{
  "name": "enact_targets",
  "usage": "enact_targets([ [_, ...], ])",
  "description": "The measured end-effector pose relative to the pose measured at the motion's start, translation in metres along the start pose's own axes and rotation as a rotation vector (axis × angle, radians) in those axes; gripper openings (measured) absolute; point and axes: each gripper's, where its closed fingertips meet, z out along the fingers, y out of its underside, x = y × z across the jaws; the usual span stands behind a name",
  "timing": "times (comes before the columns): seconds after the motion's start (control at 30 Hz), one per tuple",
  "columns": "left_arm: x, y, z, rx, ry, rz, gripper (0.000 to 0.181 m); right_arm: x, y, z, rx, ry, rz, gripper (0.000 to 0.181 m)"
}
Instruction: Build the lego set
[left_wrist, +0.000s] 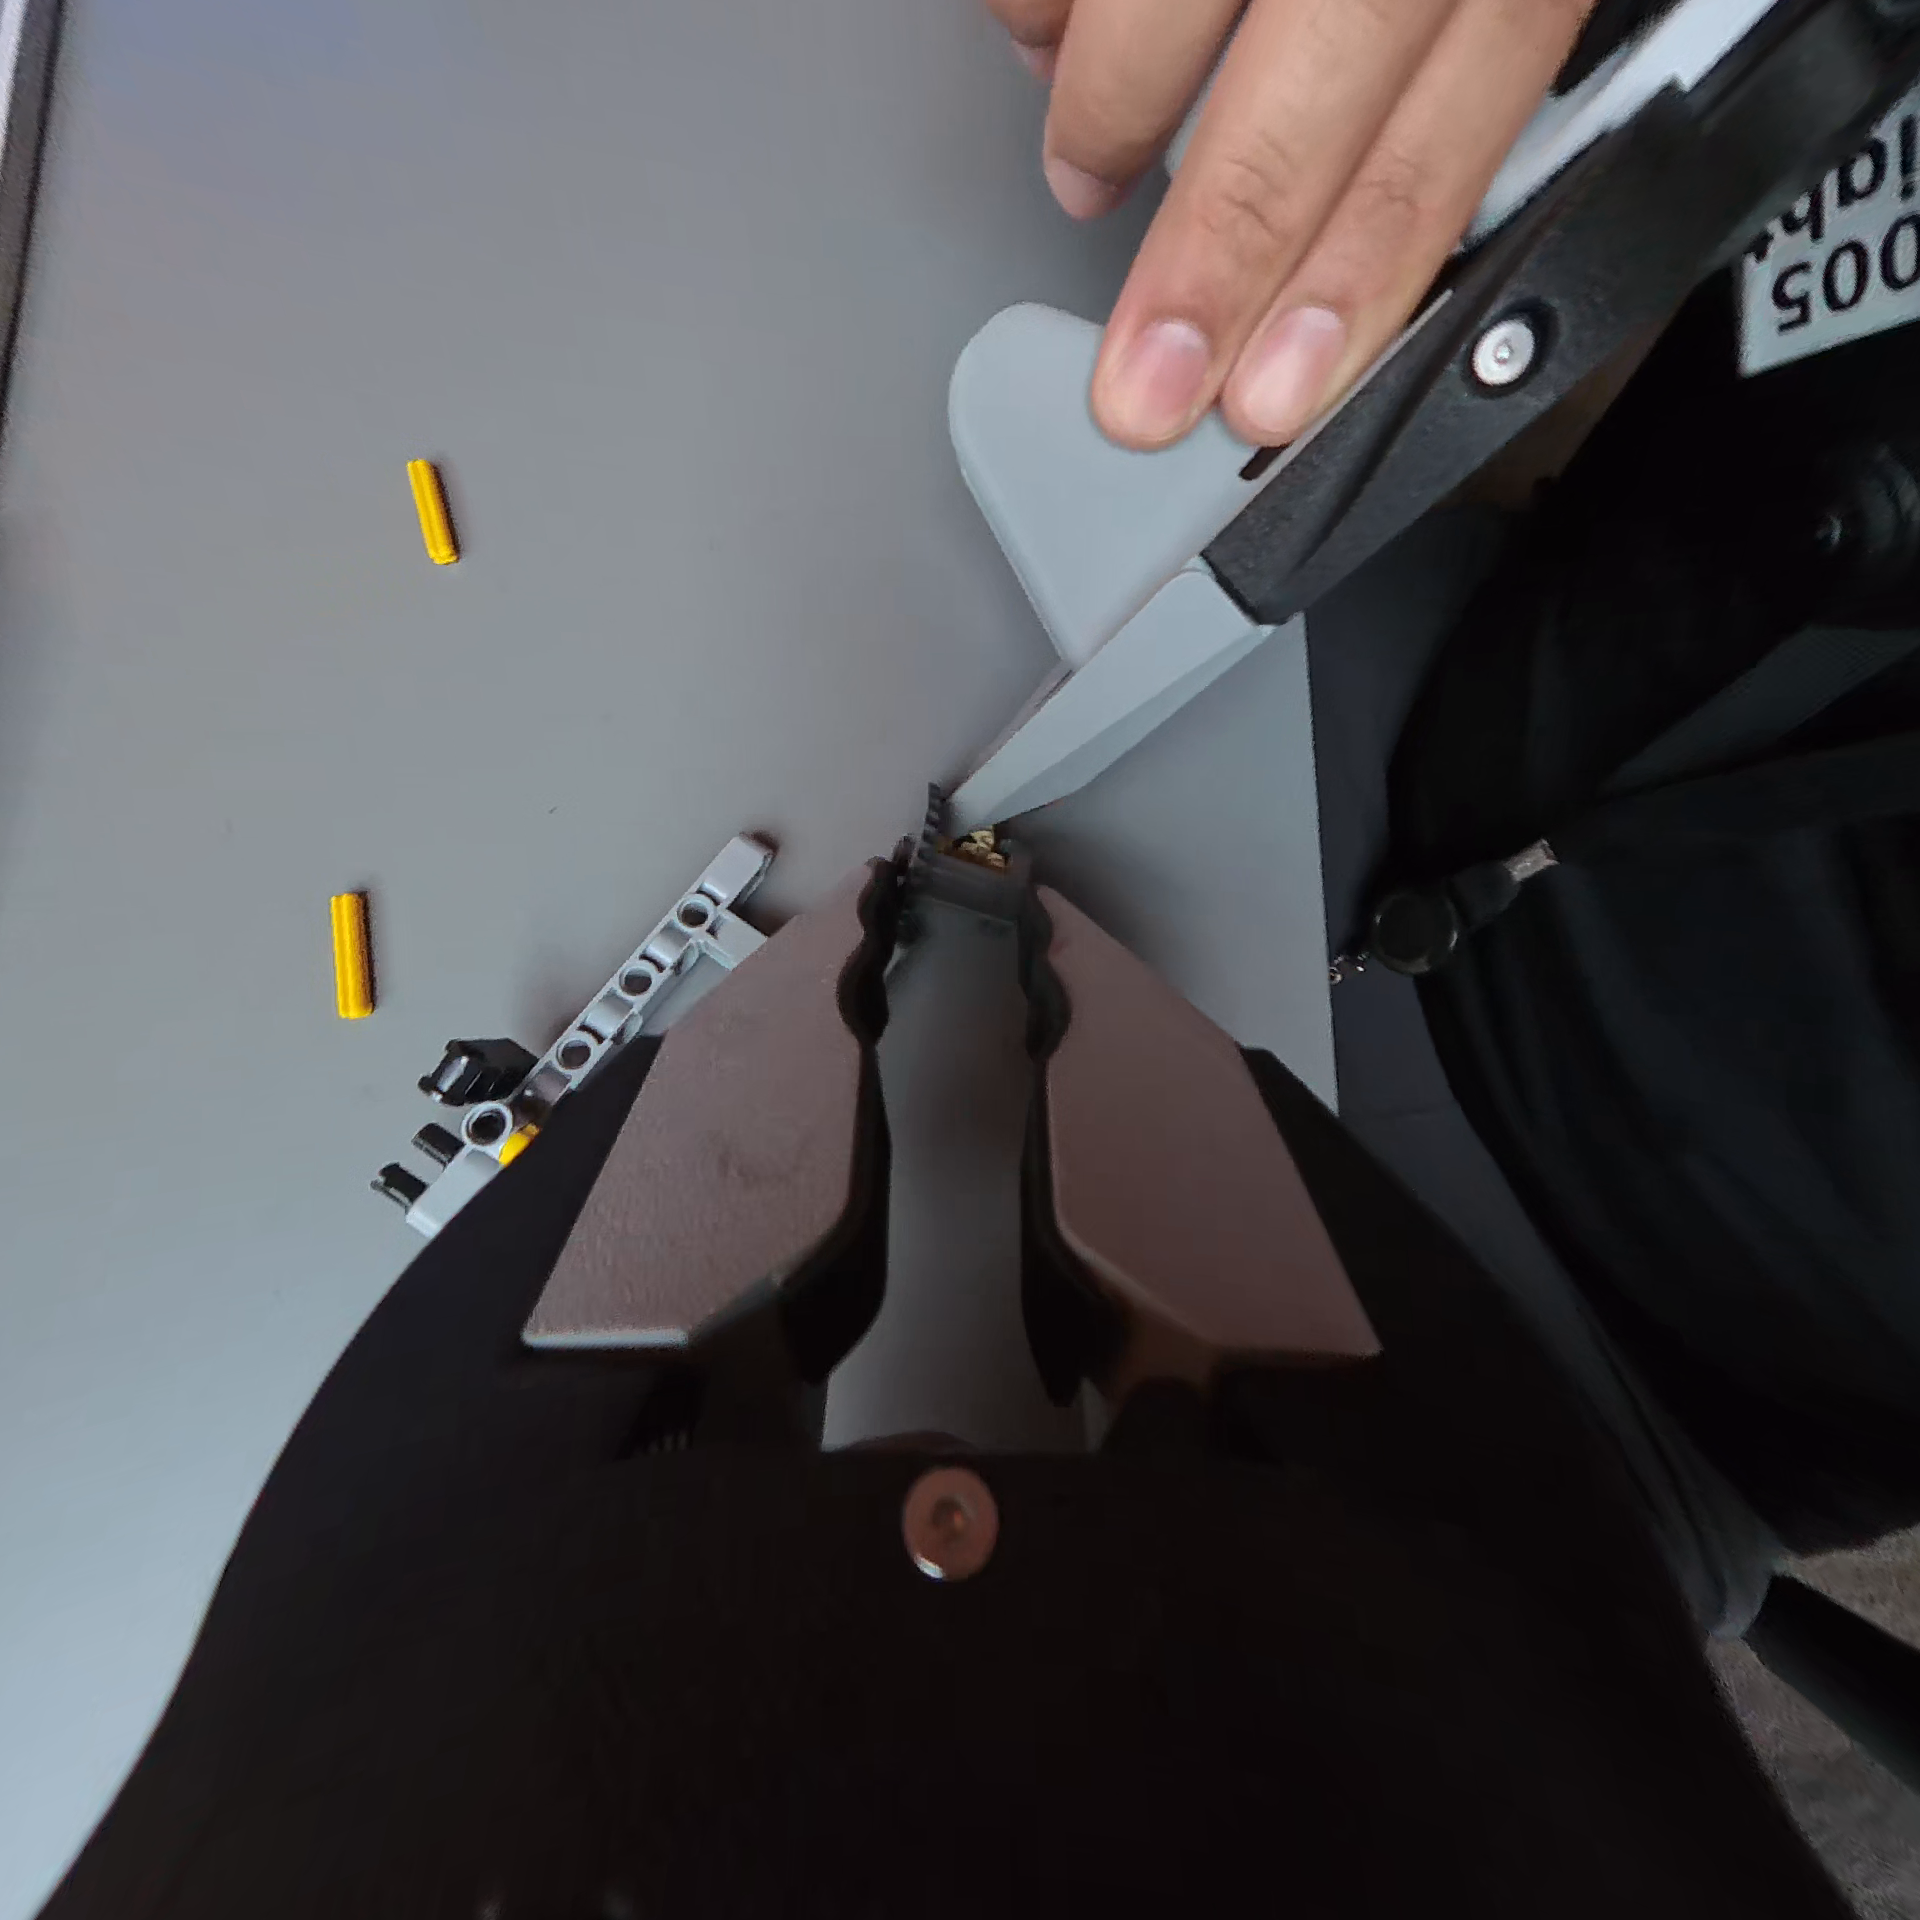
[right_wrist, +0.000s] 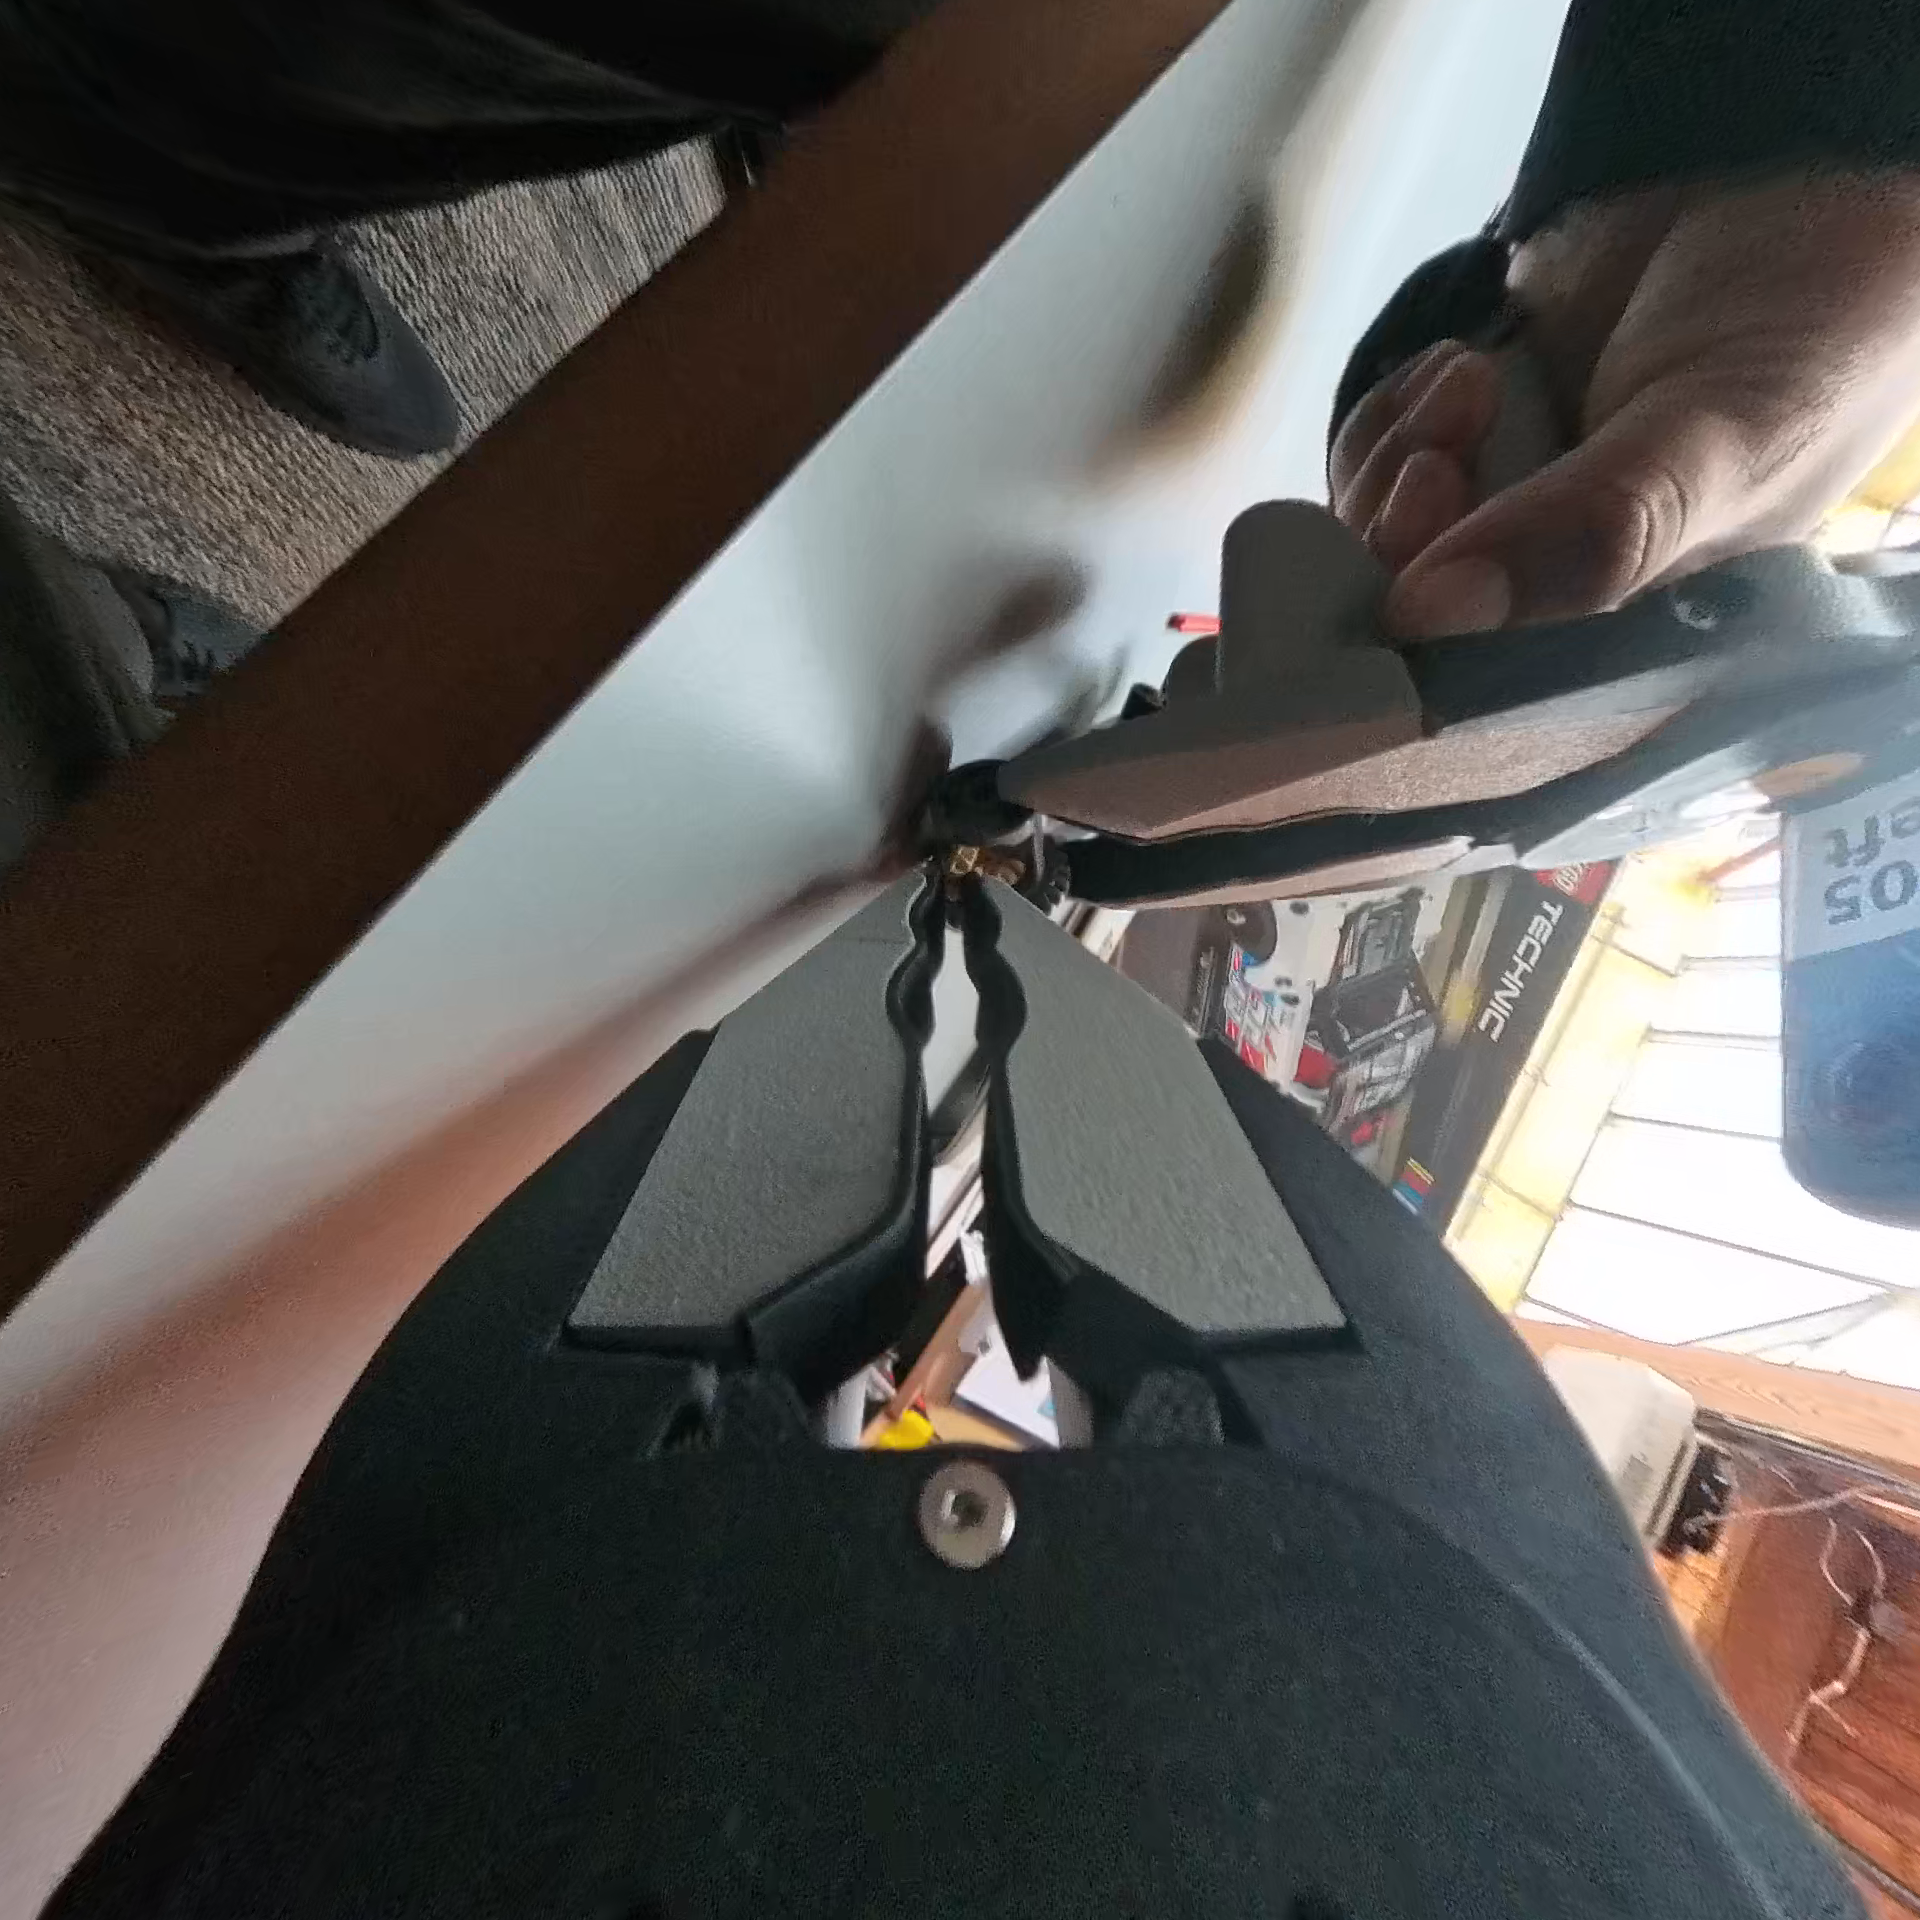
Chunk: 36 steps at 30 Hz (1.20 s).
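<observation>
At table edge, left gripper (left_wrist: 961, 894) clamps grey gear piece (left_wrist: 961, 904); right gripper (right_wrist: 958, 902) pinches tan pin (right_wrist: 975, 860); printed box (right_wrist: 1382, 1039) behind

My left gripper (left_wrist: 961, 883) is black with brownish-grey pads and wavy black inner edges. It grips a dark grey piece with a black toothed gear (left_wrist: 925, 868) and a tan bit beside it. At the left of the frame two yellow ribbed axles (left_wrist: 432, 511) (left_wrist: 351, 956) lie on the plain grey table (left_wrist: 520, 312). Lower left sits a light grey holed beam (left_wrist: 613, 1023) with black pins (left_wrist: 468, 1070). In the right wrist view, my right gripper (right_wrist: 961, 899) is black with grey pads; a dark, multicoloured box (right_wrist: 1382, 1029) shows at right.
</observation>
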Motion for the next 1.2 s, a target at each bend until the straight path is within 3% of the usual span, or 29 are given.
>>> enact_targets([
  [0.87,-0.0086,-0.0051,0.0019,0.051,-0.096,-0.047,0.02,-0.0029,0.0088,0.0043,-0.078,-0.066,0.088,0.001],
  [1.2,-0.0089,-0.0048,0.001,0.105,-0.018,-0.069,0.02,-0.0014,0.0072,0.0051,-0.008,0.053,-0.011,0.0],
])
